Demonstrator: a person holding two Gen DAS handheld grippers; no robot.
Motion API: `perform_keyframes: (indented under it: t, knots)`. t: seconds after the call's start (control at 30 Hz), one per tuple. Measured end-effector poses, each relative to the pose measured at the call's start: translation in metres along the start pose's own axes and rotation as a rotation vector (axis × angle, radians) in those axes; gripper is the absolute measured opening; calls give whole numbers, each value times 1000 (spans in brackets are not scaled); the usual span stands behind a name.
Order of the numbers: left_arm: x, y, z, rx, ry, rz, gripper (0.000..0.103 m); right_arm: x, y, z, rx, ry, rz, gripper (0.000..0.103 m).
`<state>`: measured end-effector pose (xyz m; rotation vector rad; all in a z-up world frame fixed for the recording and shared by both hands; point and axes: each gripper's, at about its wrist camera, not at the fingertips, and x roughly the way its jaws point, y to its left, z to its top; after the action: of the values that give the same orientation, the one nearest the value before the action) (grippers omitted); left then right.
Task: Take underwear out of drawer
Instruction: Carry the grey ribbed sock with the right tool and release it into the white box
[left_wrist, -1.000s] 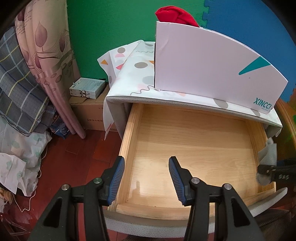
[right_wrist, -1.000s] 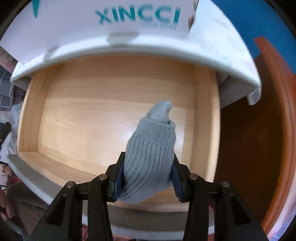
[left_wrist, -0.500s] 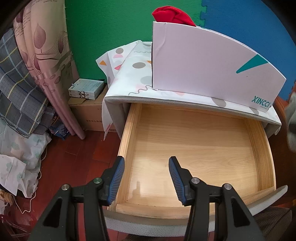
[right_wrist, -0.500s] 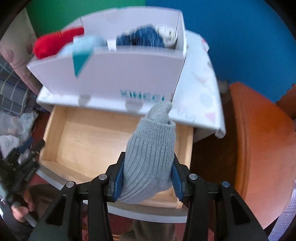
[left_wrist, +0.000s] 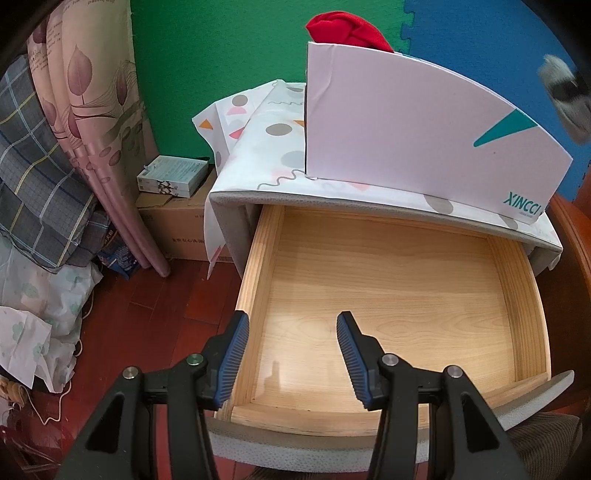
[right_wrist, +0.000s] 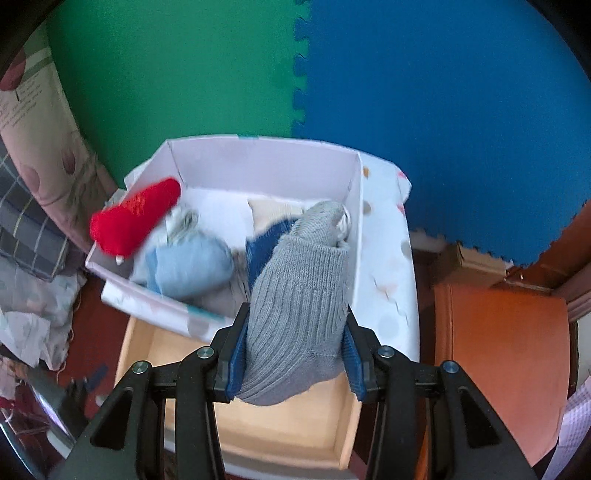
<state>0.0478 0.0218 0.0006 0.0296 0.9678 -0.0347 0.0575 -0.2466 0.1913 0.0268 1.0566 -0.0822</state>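
The wooden drawer (left_wrist: 258, 258) stands pulled open, and its visible bottom holds nothing. My left gripper (left_wrist: 291, 345) is open and empty above the drawer's front left part. My right gripper (right_wrist: 293, 349) is shut on a grey knitted garment (right_wrist: 299, 306) and holds it high above the drawer (right_wrist: 343, 435), near the front wall of the white XINCCI box (right_wrist: 354, 236). The box (left_wrist: 424, 129) stands on the cabinet top and holds red (right_wrist: 135, 216), light blue (right_wrist: 188, 267) and dark blue (right_wrist: 266, 251) garments. The right gripper with the garment shows blurred at the left wrist view's upper right (left_wrist: 565, 96).
A patterned cloth (left_wrist: 266, 136) covers the cabinet top. A curtain (left_wrist: 92, 122), plaid fabric (left_wrist: 37, 184) and a cardboard carton with a small box (left_wrist: 171, 179) stand to the left. An orange wooden seat (right_wrist: 498, 350) is to the right. Green and blue foam mats (right_wrist: 295, 66) line the wall.
My right gripper has risen out of the drawer with the grey garment and moved up over the white box. My left gripper has stayed put and open.
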Motion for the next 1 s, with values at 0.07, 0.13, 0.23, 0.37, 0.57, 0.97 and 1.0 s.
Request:
perform_keyframes:
  t: [0.07,0.13,0.23,0.37,0.57,0.97,1.0]
  knots:
    - [0,0,0,0,1,1,51,9,7,11,-11,-1,-10,41]
    - [0,-1,-1,1,1,3,51,19,14,19,-15,5,-13,41]
    - [1,-1,0,2,2,7,51,39,24,29,-29,21,-27,41]
    - [1,-1,-1,4,4,8,51,66,35,34,-39,48,-46,41]
    - [1,-1,-1,5,4,7,51,95,44,37,-47,75,-53,45]
    - [1,-2,-2,10,-1,2,51,107,47,34,-41,43,-60,57]
    - [1,-2,-1,11,-1,1,51,103,46,33,-31,26,-60,64]
